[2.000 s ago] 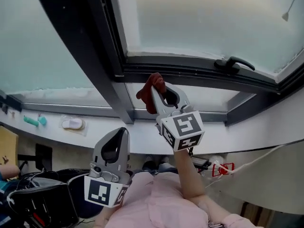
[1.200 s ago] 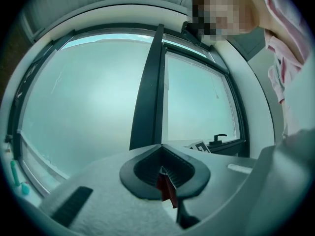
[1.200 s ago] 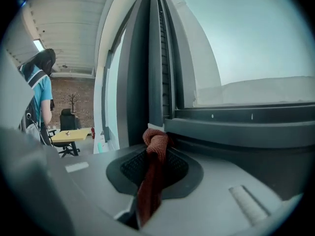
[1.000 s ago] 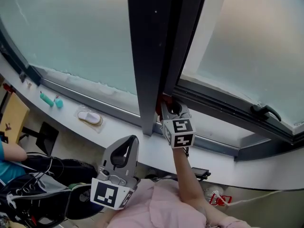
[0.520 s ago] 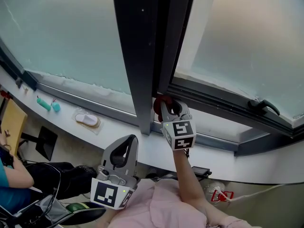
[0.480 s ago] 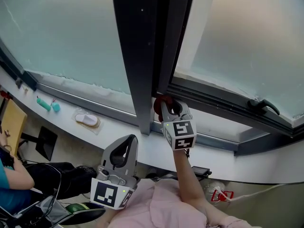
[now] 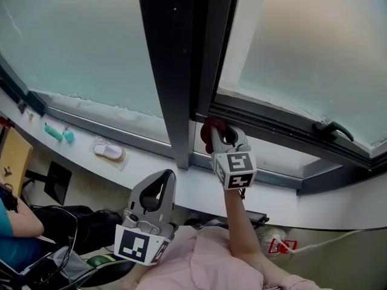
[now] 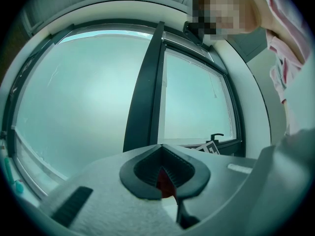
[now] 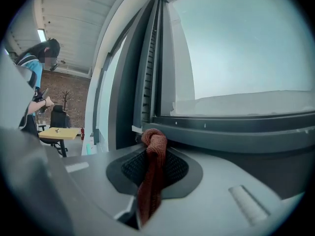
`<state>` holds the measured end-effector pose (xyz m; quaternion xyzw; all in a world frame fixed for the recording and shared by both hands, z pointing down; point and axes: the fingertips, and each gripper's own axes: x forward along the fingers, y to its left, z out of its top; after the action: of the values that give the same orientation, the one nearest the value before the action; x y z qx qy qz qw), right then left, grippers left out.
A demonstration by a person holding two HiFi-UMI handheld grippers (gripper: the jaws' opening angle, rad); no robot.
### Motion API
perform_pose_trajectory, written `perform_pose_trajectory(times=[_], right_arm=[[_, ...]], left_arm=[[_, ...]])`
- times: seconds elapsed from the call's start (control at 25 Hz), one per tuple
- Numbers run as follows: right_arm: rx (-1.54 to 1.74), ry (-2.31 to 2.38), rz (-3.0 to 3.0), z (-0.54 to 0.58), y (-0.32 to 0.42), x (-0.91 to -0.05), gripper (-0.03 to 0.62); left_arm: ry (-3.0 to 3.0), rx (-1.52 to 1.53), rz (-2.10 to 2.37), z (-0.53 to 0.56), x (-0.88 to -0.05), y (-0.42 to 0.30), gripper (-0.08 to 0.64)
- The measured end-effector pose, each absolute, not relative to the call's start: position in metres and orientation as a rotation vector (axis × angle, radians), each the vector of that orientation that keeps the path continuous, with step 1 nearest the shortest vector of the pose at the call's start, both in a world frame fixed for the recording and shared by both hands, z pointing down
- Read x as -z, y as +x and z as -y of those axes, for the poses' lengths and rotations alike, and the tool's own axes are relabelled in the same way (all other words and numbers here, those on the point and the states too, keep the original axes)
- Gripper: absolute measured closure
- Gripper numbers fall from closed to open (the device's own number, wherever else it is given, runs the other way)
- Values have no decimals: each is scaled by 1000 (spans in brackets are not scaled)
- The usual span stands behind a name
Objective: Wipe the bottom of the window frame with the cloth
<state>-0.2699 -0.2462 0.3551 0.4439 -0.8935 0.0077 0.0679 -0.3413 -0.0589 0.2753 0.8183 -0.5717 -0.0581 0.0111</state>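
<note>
Dark grey metal window frame (image 7: 275, 125): the bottom rail under the right-hand frosted pane runs from the thick dark upright post (image 7: 172, 71) toward a black lever handle (image 7: 330, 128). A white curved sill (image 7: 181, 183) lies below.

Right gripper (image 7: 219, 133) is raised to the rail's left end, just beside the post. Its jaws are clamped on a rust-red woven cloth (image 9: 153, 146), whose knotted end sticks out past the tips at the rail. Contact cannot be resolved.

Left gripper (image 7: 162, 177) is low, near the person's chest, jaws together, apparently holding nothing.

Judgement: the stroke is at its corner start.
- Press the protruding wad, not the jaw tips, onto the rail.
- Drag rightward, parallel to the rail, with even pressure.
- Hold the clamp firm so the cloth cannot slip.
- Ease off before the handle.
</note>
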Motion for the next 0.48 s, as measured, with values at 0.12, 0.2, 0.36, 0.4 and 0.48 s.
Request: perform_pose_trajectory(times=[0.12, 0.2, 0.36, 0.4, 0.48], right_arm=[[-26, 1359, 2684, 246, -262, -355, 540], [-26, 1367, 2680, 246, -258, -356, 541], [-28, 1384, 2669, 246, -252, -356, 540], [-30, 1390, 2665, 246, -250, -356, 540], [-34, 1402, 2660, 246, -245, -356, 540]], left_arm=[[2561, 179, 1773, 58, -275, -339, 560], [2568, 178, 1764, 58, -276, -337, 560], [2582, 179, 1745, 56, -275, -333, 560], [2584, 179, 1743, 56, -275, -332, 560], [2587, 180, 1739, 56, -275, -332, 560]])
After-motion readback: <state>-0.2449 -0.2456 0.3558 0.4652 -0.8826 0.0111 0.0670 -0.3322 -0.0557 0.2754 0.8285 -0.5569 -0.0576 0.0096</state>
